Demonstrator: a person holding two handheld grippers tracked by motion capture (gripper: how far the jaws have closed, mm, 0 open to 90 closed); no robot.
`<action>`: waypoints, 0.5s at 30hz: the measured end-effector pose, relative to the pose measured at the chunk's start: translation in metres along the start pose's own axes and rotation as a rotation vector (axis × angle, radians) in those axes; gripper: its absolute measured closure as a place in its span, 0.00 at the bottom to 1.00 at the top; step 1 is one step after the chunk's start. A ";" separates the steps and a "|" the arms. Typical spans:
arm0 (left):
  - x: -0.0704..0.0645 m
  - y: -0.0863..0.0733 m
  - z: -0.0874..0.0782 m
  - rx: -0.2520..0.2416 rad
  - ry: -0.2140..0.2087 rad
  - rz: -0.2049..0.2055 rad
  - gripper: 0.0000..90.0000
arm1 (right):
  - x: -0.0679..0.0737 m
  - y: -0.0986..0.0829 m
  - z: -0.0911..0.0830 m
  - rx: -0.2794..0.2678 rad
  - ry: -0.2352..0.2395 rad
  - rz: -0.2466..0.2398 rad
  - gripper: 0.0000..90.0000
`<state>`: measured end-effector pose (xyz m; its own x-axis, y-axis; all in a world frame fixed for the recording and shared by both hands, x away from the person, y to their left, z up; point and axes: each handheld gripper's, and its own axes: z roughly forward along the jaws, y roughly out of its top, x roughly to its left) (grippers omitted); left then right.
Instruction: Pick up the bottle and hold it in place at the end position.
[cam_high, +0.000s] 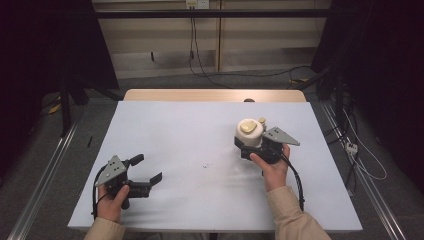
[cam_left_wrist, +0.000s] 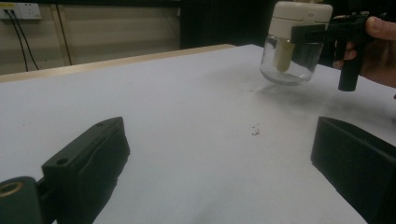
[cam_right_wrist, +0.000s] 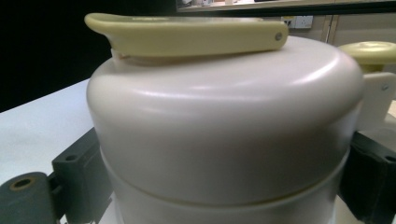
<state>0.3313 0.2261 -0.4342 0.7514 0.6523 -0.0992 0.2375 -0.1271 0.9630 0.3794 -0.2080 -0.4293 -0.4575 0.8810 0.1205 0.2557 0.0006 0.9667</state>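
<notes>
A clear glass jar with a white lid and a pale yellow flip tab stands right of the table's middle. My right gripper is shut on it just below the lid, one black jaw on each side. In the right gripper view the lid looms close between the jaws of the right gripper. The left gripper view shows the jar at or just above the table; I cannot tell which. My left gripper rests near the front left, open, with nothing between its jaws.
A white sheet covers the table, with a wooden strip bare along the far edge. A few dark specks lie mid-table. A small dark object sits at the far edge. Cables run over the floor behind.
</notes>
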 end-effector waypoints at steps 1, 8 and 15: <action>0.000 0.000 0.000 0.001 -0.003 0.002 0.04 | 0.000 0.000 0.000 0.001 0.001 0.000 0.08; 0.000 0.000 0.000 0.002 -0.003 0.005 0.04 | 0.002 0.003 0.004 -0.005 0.006 -0.003 0.08; 0.000 0.000 0.001 0.001 -0.002 0.000 0.04 | 0.006 0.004 0.011 -0.001 0.018 -0.008 0.08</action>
<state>0.3317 0.2258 -0.4346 0.7529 0.6506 -0.0994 0.2379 -0.1282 0.9628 0.3866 -0.1974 -0.4273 -0.4748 0.8724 0.1164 0.2507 0.0072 0.9680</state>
